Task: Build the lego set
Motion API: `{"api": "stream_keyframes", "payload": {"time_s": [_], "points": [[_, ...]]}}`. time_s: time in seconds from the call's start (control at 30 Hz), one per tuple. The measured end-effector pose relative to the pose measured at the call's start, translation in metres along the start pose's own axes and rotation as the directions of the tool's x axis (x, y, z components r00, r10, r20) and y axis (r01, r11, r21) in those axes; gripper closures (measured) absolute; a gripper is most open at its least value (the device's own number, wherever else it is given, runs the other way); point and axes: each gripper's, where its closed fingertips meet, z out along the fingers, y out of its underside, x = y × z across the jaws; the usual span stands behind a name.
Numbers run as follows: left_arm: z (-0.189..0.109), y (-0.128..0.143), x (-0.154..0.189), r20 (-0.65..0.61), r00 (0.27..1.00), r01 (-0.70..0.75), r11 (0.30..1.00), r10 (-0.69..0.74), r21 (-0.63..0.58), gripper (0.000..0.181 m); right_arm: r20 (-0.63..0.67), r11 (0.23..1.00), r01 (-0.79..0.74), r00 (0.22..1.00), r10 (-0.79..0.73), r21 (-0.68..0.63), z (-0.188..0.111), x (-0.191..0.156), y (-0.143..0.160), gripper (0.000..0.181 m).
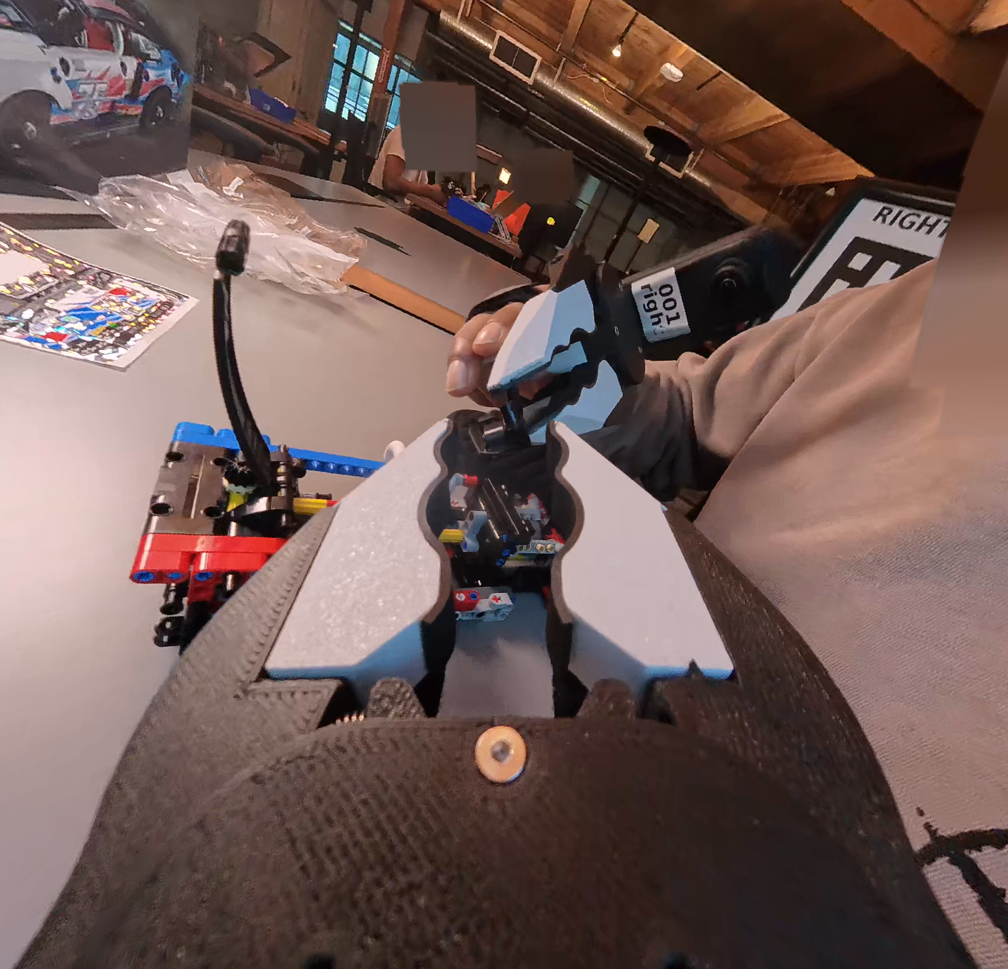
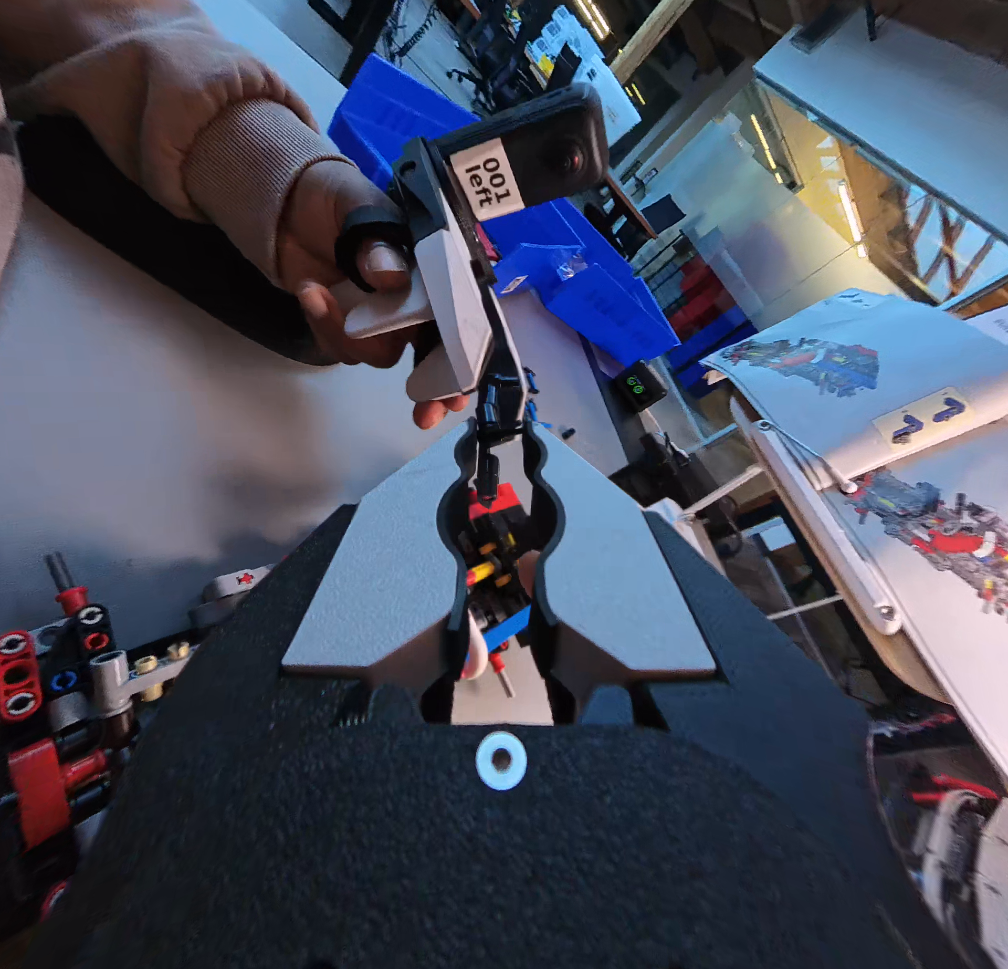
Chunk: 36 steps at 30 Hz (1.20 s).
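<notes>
At nine o'clock in the left wrist view, the red, blue and black brick chassis (image 1: 218,512) lies on the grey worktop (image 1: 82,451), a curved black hose rising from it. The left gripper (image 1: 499,441) fingers clamp a black connector piece (image 1: 491,432). At one o'clock, the right gripper (image 1: 537,391) fingers pinch a small black pin (image 1: 511,413) against it.

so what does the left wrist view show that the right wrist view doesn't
Only the left wrist view shows the sticker sheet, the crumpled clear plastic bags, the box with the car picture and the model's tall curved black hose.

Only the right wrist view shows the blue bins and the open instruction booklet.

Both show the lego model on the grey table, and the left gripper and right gripper meeting at a small black part.
</notes>
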Motion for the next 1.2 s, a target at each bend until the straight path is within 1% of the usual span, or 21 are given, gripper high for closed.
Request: {"api": "stream_keyframes", "payload": {"time_s": [0.07,0.17,0.23,0.3,0.4,0.43,0.47,0.53,0.63,0.77,0.83,0.9,0.97,1.03,1.13,1.2], "points": [[-0.001,0.0,0.006,-0.022,0.997,-0.074,0.997,0.074,-0.014,0.156,0.033,0.997,-0.074,0.997,0.073,0.023,0.0,-0.003,-0.004,0.167],[-0.002,0.008,0.013,-0.047,0.976,-0.216,0.973,0.213,-0.076,0.159,0.109,0.966,-0.25,0.964,0.242,0.067,-0.003,-0.003,-0.011,0.167],[-0.002,0.006,0.017,-0.053,0.958,-0.284,0.956,0.281,-0.069,0.168,0.169,0.928,-0.364,0.923,0.346,0.085,-0.005,-0.003,-0.015,0.167],[-0.001,0.003,0.018,-0.033,0.943,-0.332,0.942,0.331,-0.048,0.177,0.207,0.88,-0.464,0.875,0.438,0.1,-0.007,-0.002,-0.019,0.167],[0.002,0.004,0.021,-0.023,0.922,-0.387,0.921,0.386,-0.039,0.177,0.262,0.81,-0.575,0.804,0.534,0.115,-0.009,-0.001,-0.023,0.167],[0.002,0.004,0.021,-0.016,0.916,-0.402,0.915,0.401,-0.035,0.178,0.267,0.799,-0.59,0.793,0.547,0.117,-0.01,-0.001,-0.023,0.167],[0.002,0.004,0.021,-0.012,0.912,-0.411,0.911,0.41,-0.035,0.178,0.263,0.803,-0.583,0.799,0.541,0.12,-0.01,-0.002,-0.023,0.167],[0.003,0.006,0.023,-0.028,0.914,-0.405,0.914,0.404,-0.038,0.178,0.254,0.836,-0.534,0.832,0.493,0.128,-0.01,-0.006,-0.024,0.167],[0.004,0.009,0.026,-0.067,0.932,-0.358,0.933,0.355,-0.035,0.179,0.277,0.882,-0.453,0.871,0.407,0.131,-0.012,-0.014,-0.025,0.159],[0.005,0.012,0.028,-0.103,0.954,-0.286,0.957,0.281,-0.044,0.181,0.292,0.902,-0.411,0.886,0.361,0.134,-0.014,-0.016,-0.026,0.163],[0.006,0.014,0.028,-0.109,0.959,-0.267,0.962,0.26,-0.053,0.181,0.27,0.915,-0.383,0.901,0.34,0.125,-0.013,-0.015,-0.024,0.166],[0.006,0.015,0.029,-0.111,0.96,-0.264,0.963,0.256,-0.059,0.181,0.269,0.913,-0.391,0.898,0.349,0.119,-0.013,-0.016,-0.023,0.167],[0.006,0.015,0.028,-0.102,0.956,-0.282,0.958,0.275,-0.059,0.181,0.268,0.9,-0.422,0.885,0.381,0.111,-0.013,-0.016,-0.021,0.167],[0.006,0.016,0.028,-0.087,0.946,-0.318,0.946,0.313,-0.06,0.181,0.282,0.867,-0.49,0.848,0.45,0.092,-0.013,-0.016,-0.02,0.167],[0.006,0.016,0.028,-0.052,0.91,-0.413,0.908,0.41,-0.069,0.181,0.324,0.782,-0.619,0.756,0.569,0.072,-0.013,-0.018,-0.02,0.167],[0.006,0.017,0.028,-0.034,0.881,-0.472,0.878,0.471,-0.076,0.181,0.349,0.731,-0.68,0.701,0.622,0.064,-0.014,-0.02,-0.021,0.167]]}}
